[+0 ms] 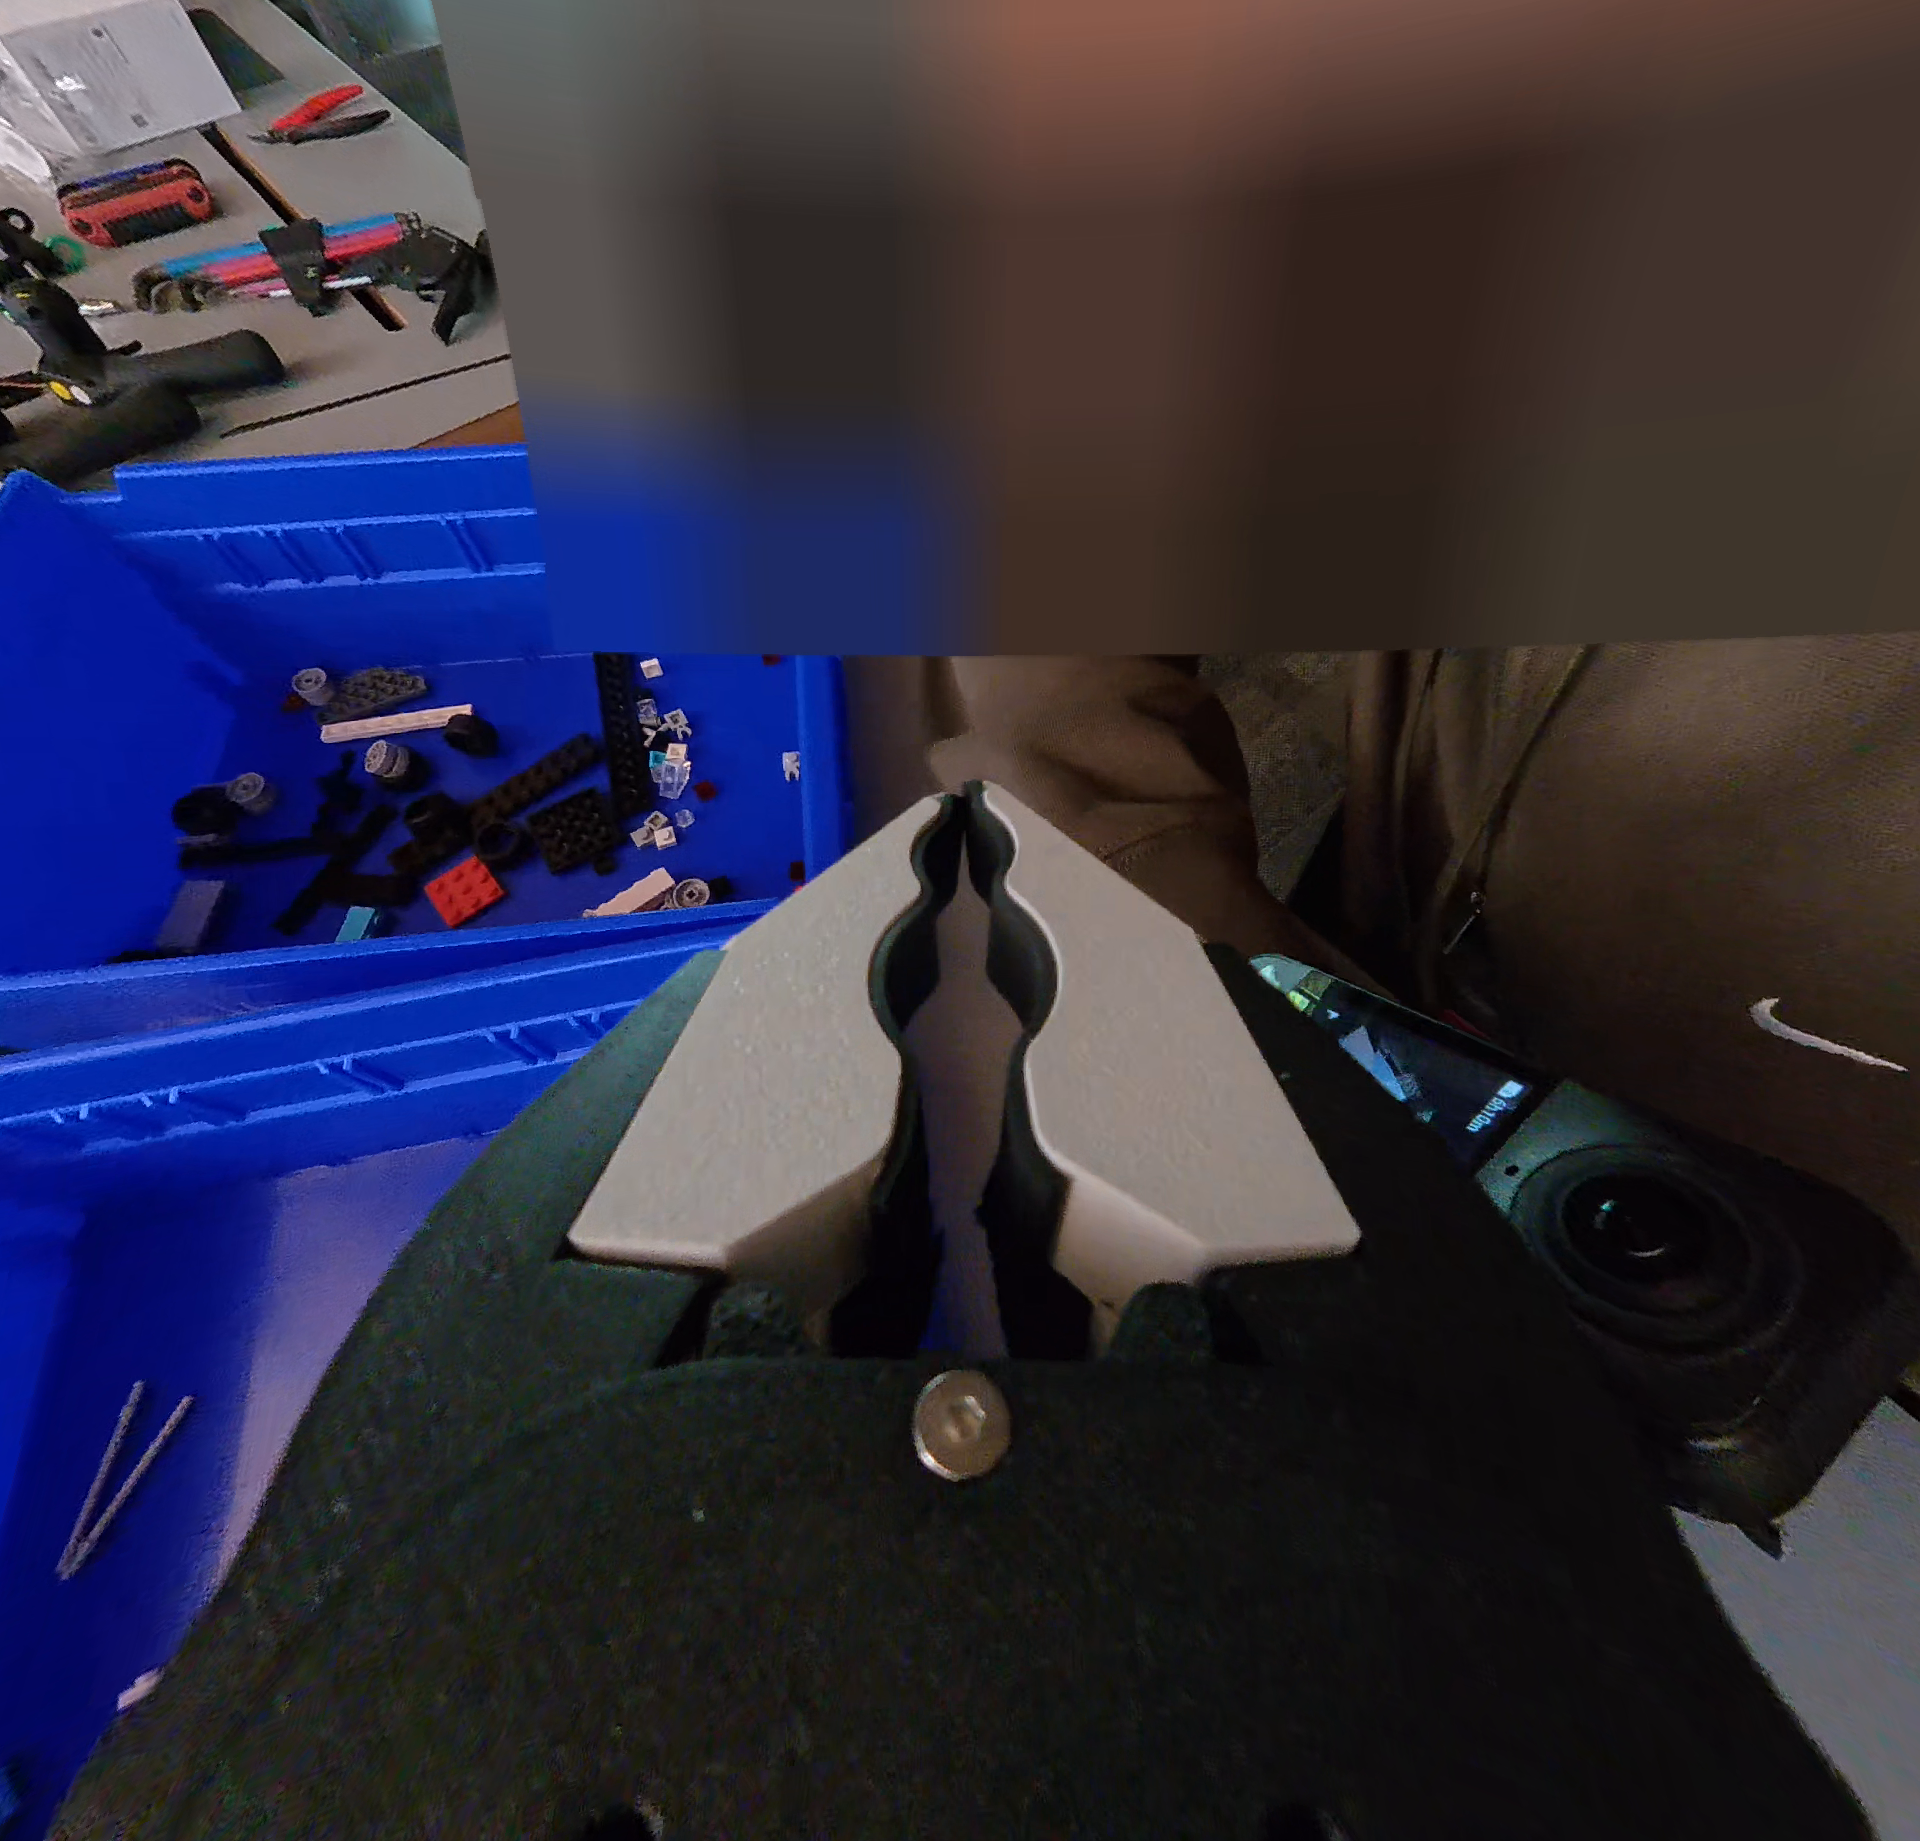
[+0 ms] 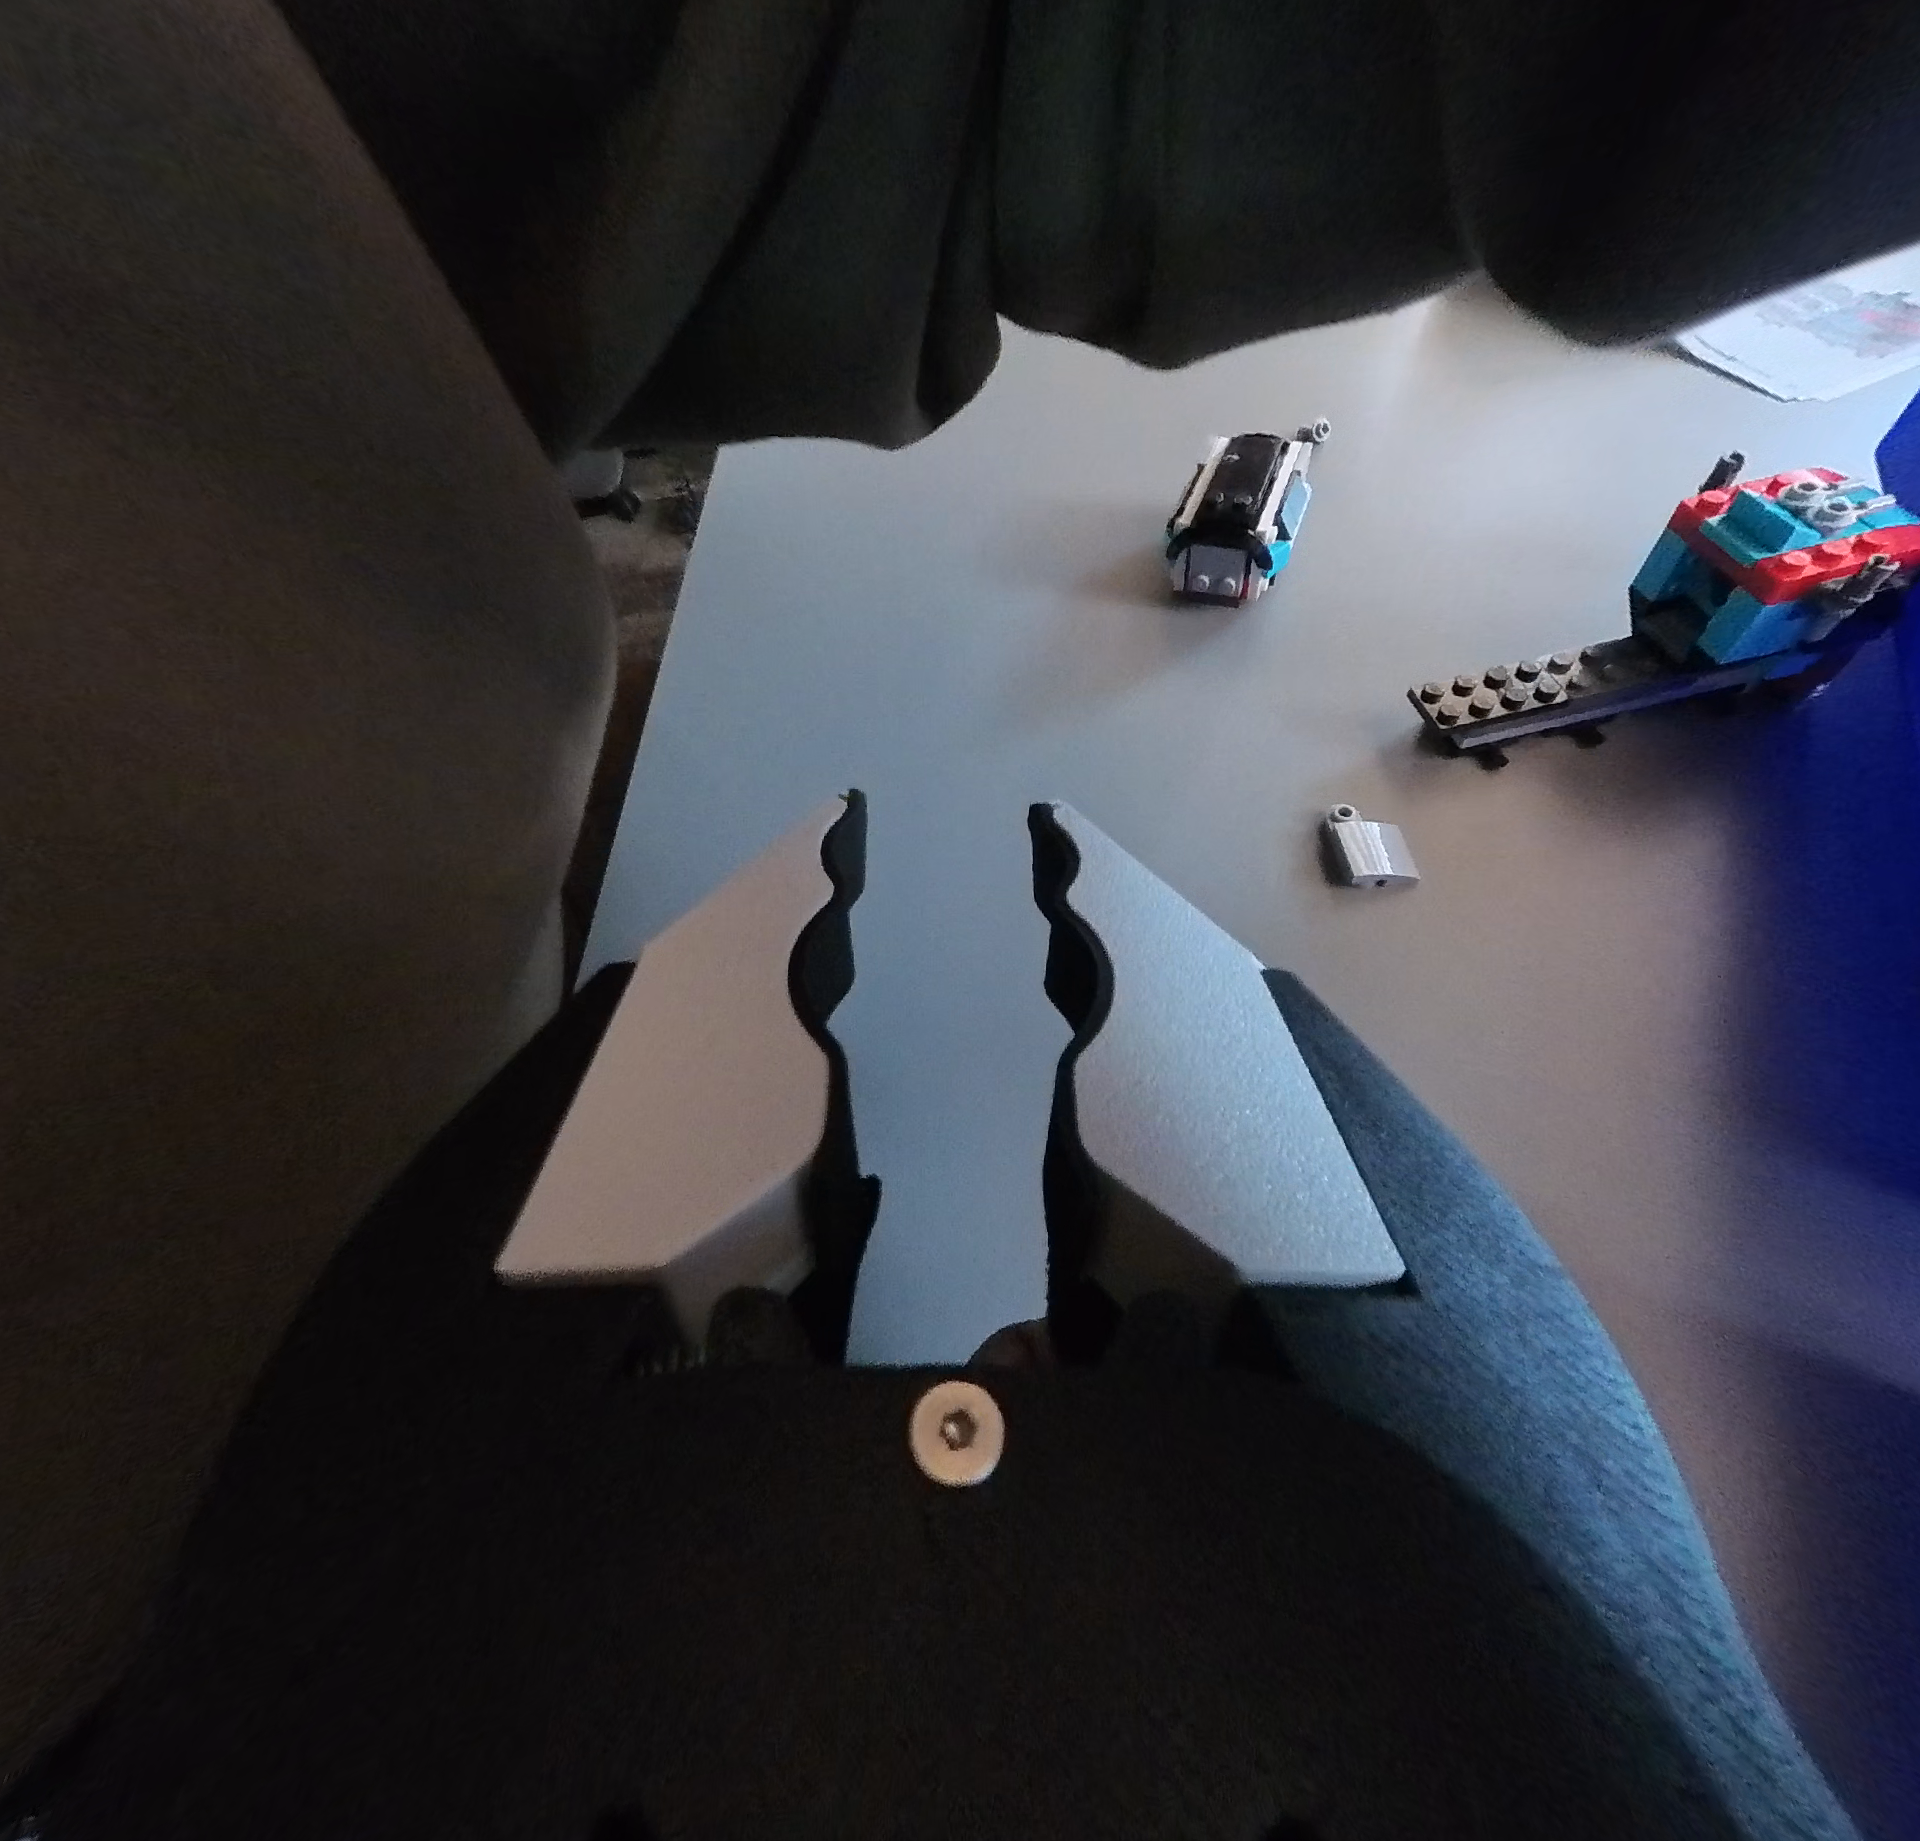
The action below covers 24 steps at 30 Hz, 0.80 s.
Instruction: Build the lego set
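Observation:
My left gripper is shut, its tips meeting with nothing visible between them. It hangs in the air beside the right wall of a blue bin that holds several loose toy bricks, among them a red plate and black plates. My right gripper is open and empty above a grey table. A small grey brick lies on the table to its right. A small black and white brick model and a larger blue, red and black brick model lie farther off.
A person in a dark top sits close behind both grippers. A camera shows at the lower right of the left wrist view. A second blue bin lies nearer. Tools and a white box lie on the far table.

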Tool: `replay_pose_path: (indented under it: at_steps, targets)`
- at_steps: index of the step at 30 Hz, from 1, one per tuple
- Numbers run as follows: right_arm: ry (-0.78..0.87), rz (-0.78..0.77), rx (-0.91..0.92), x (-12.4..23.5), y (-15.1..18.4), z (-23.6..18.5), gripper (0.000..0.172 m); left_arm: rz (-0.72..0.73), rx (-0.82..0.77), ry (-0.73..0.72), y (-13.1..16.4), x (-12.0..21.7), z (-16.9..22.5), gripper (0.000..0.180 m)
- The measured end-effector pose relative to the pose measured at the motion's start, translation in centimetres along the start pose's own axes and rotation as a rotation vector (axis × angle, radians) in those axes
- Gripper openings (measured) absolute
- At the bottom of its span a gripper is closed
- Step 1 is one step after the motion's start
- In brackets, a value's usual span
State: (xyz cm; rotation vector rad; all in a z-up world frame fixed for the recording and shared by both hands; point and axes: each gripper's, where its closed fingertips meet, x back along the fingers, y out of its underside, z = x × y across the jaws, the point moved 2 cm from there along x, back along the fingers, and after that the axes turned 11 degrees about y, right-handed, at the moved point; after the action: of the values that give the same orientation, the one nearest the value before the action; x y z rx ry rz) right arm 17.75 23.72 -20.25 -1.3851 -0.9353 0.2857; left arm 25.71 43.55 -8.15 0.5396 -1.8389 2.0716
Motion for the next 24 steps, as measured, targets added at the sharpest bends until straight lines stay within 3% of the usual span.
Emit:
replay_pose_path:
  at_steps: [14,24]
  targets:
    - [-0.003,-0.004,0.007,0.0,0.1,-0.1,0.033,0.016,0.028,-0.036,0.2,0.4,-0.2,0.001]
    - [-0.007,-0.003,-0.007,0.0,0.0,0.0,0.033,0.083,0.093,-0.178,1.2,2.7,0.5,0.005]
